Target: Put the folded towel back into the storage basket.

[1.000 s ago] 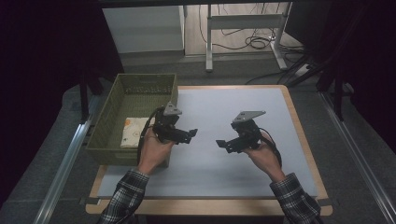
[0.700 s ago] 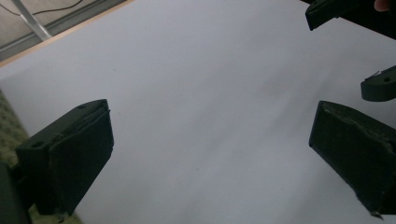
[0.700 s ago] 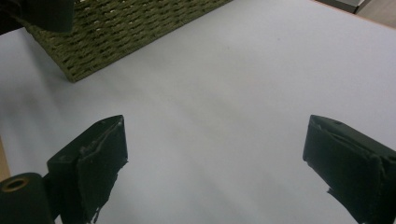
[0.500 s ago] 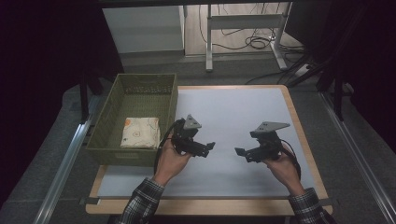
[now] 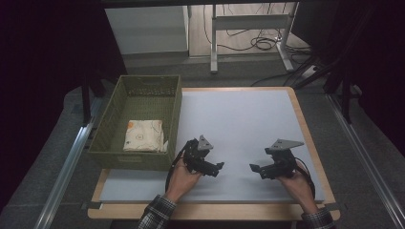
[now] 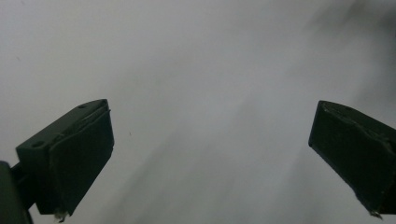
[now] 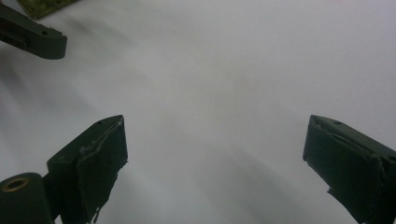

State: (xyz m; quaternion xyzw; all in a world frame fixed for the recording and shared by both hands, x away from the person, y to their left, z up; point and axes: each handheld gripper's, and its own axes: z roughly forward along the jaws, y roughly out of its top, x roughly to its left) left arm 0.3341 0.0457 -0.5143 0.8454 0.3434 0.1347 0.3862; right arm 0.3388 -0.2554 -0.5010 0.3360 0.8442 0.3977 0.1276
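A folded cream cloth with orange and green print [image 5: 143, 135] lies flat inside the olive woven basket [image 5: 109, 128] at the table's left. My left gripper [image 5: 216, 168] hovers over the white mat just right of the basket's front corner, its jaws wide apart and empty [image 6: 210, 144]. My right gripper [image 5: 256, 169] is held over the mat's front right part, pointing left, open too with nothing between its jaws [image 7: 215, 154]. A tip of the left gripper [image 7: 32, 37] shows at the top left of the right gripper view.
The white mat [image 5: 239, 119] covers a wooden table [image 5: 305, 124]. Metal rails run along both sides of the table. A desk frame and cables stand on the floor beyond the far edge.
Both hands have drawn back toward the table's front edge. The left gripper moved away from the basket and to the right; the right gripper moved right. Both jaws stayed open.
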